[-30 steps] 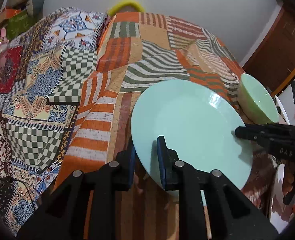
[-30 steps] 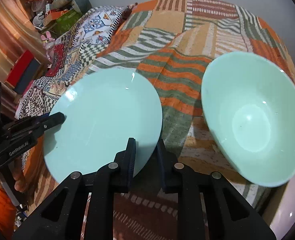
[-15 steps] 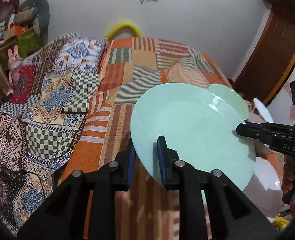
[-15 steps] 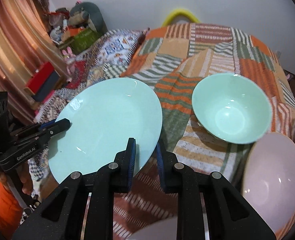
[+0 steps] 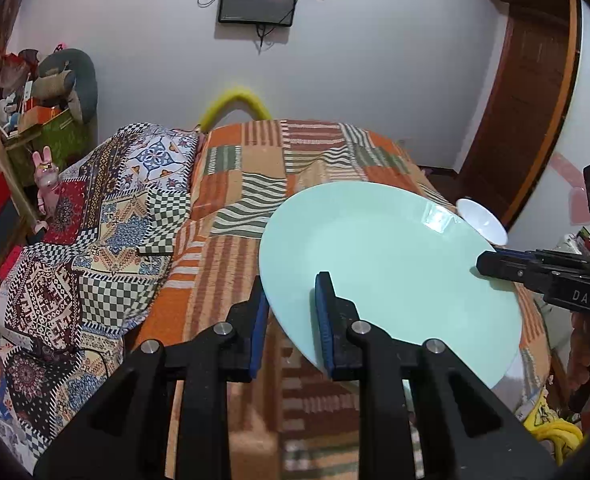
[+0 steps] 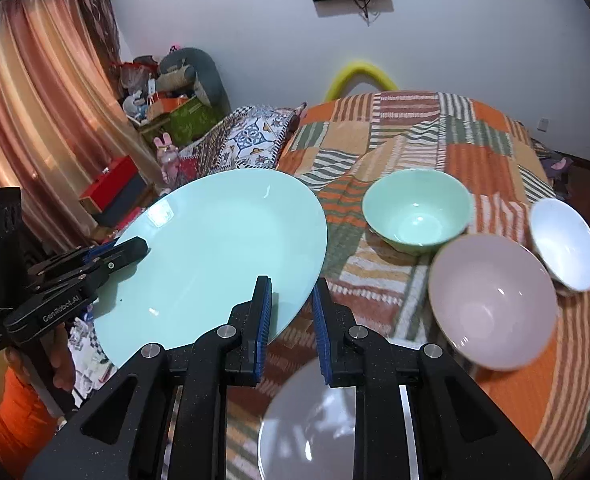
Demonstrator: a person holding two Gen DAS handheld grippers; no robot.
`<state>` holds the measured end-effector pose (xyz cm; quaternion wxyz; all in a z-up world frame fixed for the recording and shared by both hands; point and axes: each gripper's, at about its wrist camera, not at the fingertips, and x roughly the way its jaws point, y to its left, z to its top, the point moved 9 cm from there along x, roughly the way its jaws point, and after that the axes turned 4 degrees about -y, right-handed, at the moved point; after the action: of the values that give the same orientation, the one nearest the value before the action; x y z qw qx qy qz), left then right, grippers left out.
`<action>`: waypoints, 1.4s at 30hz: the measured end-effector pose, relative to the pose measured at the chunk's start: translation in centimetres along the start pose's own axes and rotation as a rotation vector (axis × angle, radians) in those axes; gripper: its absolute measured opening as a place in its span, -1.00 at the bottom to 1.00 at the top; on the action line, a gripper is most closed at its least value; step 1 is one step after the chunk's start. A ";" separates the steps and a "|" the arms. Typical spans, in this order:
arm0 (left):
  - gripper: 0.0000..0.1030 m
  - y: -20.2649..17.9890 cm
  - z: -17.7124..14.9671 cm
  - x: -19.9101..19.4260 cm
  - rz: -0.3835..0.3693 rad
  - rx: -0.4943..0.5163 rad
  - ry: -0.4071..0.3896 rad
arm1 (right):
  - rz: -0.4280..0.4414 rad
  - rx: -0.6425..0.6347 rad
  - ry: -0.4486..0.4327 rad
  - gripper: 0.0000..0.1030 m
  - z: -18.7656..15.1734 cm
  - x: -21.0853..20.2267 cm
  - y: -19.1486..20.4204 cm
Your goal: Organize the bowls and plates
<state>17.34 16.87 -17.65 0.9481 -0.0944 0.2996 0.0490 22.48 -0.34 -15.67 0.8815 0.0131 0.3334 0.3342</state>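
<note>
So the big plate point(image 6: 215, 248) is up off the bed point(image 6: 475, 152), a gripper on each side of its rim. Three bowls sit on the bedspread to its right: one point(image 6: 417, 212) farther back, two point(image 6: 491, 304) point(image 6: 563, 240) nearer the edge. Another plate point(image 6: 295, 432) lies below, closest.

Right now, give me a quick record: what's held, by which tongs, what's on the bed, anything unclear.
held: green plate, lifted above the bed
left tongs: shut on the plate's rim
right tongs: shut on the opposite rim
on the bed: green bowl, pink bowl, white bowl
below right tongs: grey dish, blurred
unclear: whether the grey dish is a plate or a bowl
</note>
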 end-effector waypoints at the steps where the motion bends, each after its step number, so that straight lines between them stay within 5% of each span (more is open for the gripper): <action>1: -0.58 -0.5 -0.1 -0.2 -0.002 0.005 -0.001 | -0.004 0.001 -0.004 -0.64 -0.2 -0.3 -0.3; 22: -0.58 -11.6 -6.7 0.0 -0.111 0.118 0.124 | -0.103 0.143 0.012 -0.64 -8.9 -6.8 -6.9; 42: -0.56 -13.8 -11.4 4.6 -0.147 0.145 0.260 | -0.172 0.218 0.085 -0.64 -13.4 -5.8 -9.9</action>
<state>16.80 1.14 -27.44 0.9068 -0.0529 0.4147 -0.0547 17.01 -14.22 -25.20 0.8853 0.0657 0.4047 0.2194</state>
